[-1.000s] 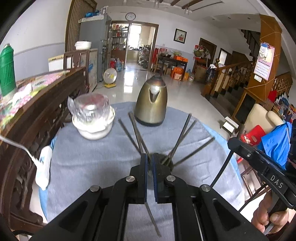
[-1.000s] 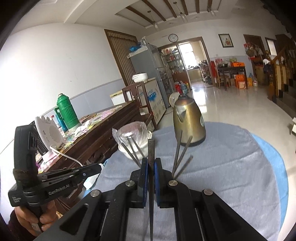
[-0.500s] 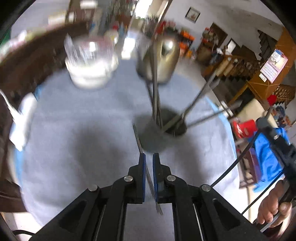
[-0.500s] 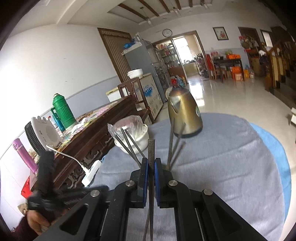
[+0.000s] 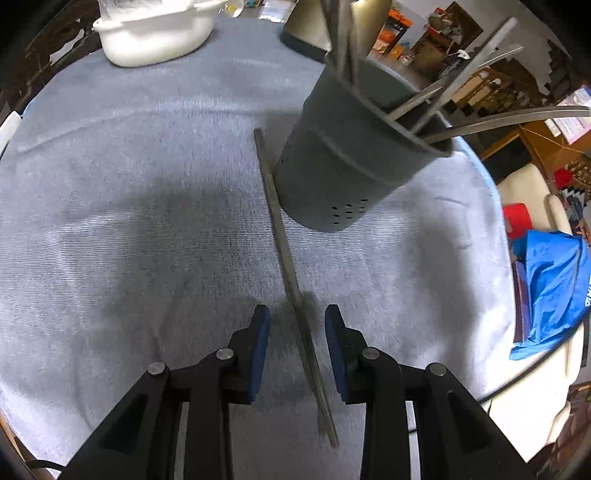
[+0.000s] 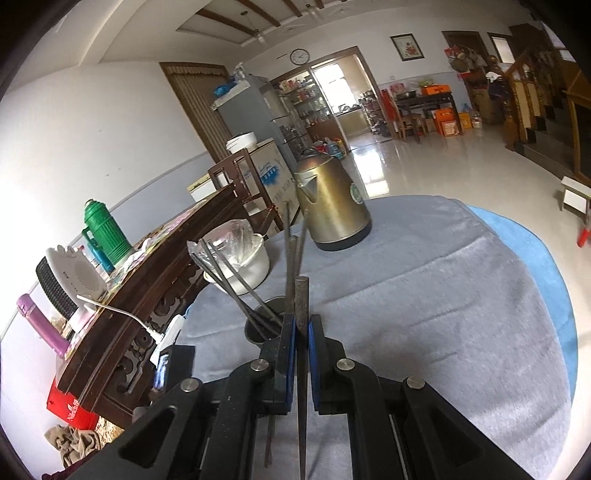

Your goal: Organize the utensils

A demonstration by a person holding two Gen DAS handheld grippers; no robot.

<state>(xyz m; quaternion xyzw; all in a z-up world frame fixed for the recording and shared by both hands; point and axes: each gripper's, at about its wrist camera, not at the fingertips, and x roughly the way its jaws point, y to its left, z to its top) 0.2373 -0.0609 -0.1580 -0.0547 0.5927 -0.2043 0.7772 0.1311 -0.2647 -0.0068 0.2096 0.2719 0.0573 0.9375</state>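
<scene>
One loose chopstick is seen lying flat on the grey cloth, its far end just beside the grey holder, with the left gripper spread apart low over its near half, pads on either side and no contact visible. A second chopstick is clamped upright in the right gripper, just beside the holder rim. Several chopsticks are already stood in the holder; a brass kettle and white bowl are set further back on the cloth.

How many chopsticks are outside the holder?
2: a loose chopstick on the cloth, between the left gripper's open fingers; a clamped chopstick in the right gripper. Others may be hidden.
</scene>
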